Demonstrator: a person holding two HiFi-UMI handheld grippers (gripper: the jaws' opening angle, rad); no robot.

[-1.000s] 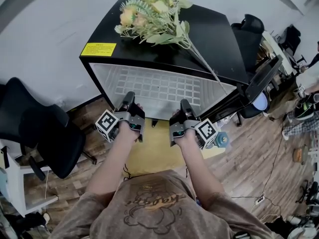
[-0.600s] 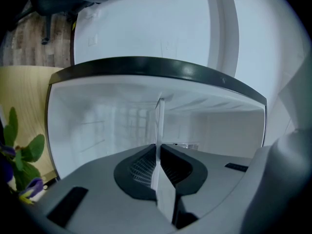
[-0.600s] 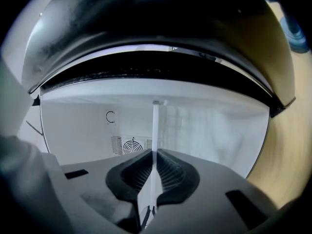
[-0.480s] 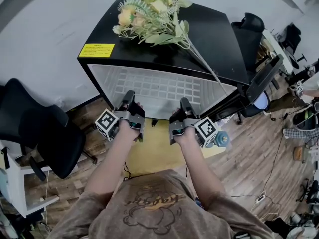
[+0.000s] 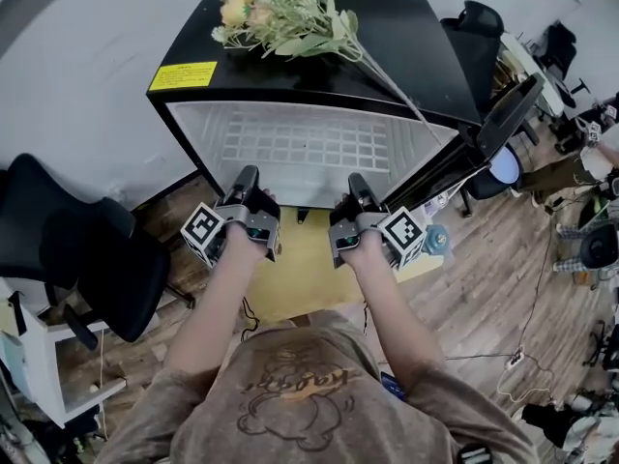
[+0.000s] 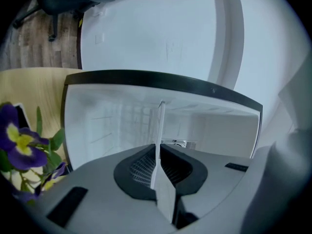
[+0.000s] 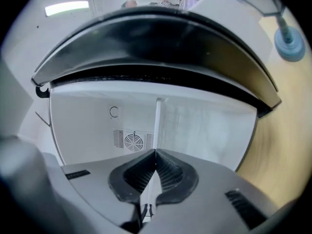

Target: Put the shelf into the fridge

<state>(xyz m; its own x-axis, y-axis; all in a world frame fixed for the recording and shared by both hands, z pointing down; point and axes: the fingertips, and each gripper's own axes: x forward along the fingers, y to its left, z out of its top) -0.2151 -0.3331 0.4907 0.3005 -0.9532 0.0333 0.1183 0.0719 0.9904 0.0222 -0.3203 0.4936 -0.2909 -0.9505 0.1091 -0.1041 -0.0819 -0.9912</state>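
Shelf (image 5: 308, 153) in left claw (image 5: 248, 178) and right claw (image 5: 356, 183), apparently inside fridge (image 5: 411, 51)

Top centre of the head view: bouquet (image 5: 280, 13) of yellow and pale blooms with green leaves, lying flat, stems toward the right. Left edge: black office chair (image 5: 77, 259) on wood floor (image 5: 503, 288). Centre: yellow mat (image 5: 300, 278). Upper right: second black chair (image 5: 479, 17). Left gripper view, lower left: purple-and-yellow flower (image 6: 17, 147).

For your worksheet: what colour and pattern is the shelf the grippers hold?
The shelf is white with a square grid; head view shows it best.
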